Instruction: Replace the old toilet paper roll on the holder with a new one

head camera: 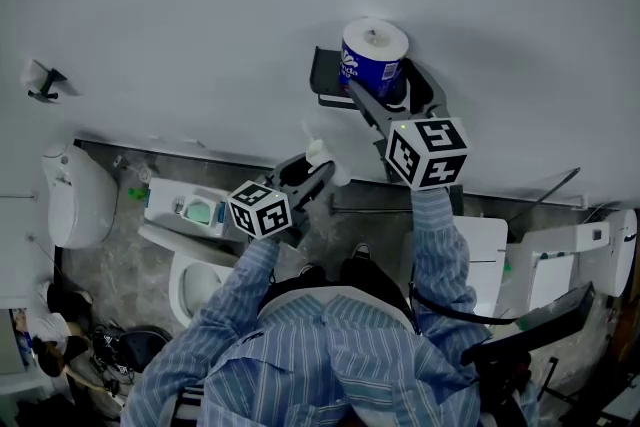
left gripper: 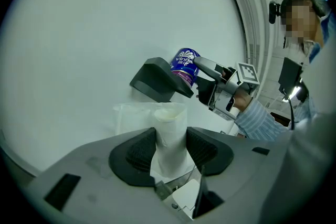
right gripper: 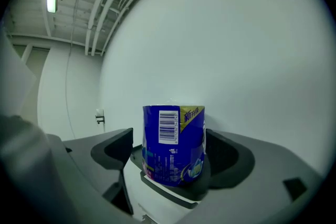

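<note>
New roll on top of the holder, old one pinched in the left gripper

The blue-wrapped new roll (head camera: 374,55) stands upright on the flat top of the black holder (head camera: 326,75), which sits on the far wall (head camera: 200,15). The right gripper (head camera: 385,103) has its jaws spread either side of the roll, with a gap showing on the left side. Nearer and to the left, the left gripper (left gripper: 170,147) is squeezed onto the old roll (left gripper: 169,131), a thin white one with loose paper trailing off it. A toilet (head camera: 185,287) sits at near left.
</note>
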`<state>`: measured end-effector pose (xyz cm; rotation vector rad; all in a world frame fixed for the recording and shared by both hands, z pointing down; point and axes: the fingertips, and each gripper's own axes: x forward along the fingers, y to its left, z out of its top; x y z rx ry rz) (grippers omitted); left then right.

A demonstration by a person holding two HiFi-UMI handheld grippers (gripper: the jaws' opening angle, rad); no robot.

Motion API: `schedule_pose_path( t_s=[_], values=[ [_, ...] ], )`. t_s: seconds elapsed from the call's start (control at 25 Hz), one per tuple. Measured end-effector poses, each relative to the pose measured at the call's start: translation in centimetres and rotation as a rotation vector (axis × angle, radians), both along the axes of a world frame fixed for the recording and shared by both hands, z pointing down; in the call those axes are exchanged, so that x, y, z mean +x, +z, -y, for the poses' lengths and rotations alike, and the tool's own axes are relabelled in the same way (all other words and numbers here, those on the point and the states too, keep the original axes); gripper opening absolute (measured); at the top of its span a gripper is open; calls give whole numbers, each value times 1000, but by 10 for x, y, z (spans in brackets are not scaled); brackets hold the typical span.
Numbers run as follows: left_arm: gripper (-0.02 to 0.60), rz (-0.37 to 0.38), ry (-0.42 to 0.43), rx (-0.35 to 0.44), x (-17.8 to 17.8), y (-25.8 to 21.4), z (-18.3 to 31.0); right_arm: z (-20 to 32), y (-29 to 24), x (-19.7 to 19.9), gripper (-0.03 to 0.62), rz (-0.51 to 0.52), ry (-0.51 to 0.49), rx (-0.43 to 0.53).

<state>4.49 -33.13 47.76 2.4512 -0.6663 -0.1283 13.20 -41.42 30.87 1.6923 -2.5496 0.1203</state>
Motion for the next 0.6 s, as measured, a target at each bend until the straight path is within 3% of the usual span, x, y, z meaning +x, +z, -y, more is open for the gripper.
schedule_pose_path(
  t_s=[0.28,0.6],
  values=[
    [181,-2,7,-13,-11,6,0,30,7,0,413,-4,69,-76],
    [181,0,15,-16,-17,8,-8,31,6,2,416,-26,90,-27]
  ],
)
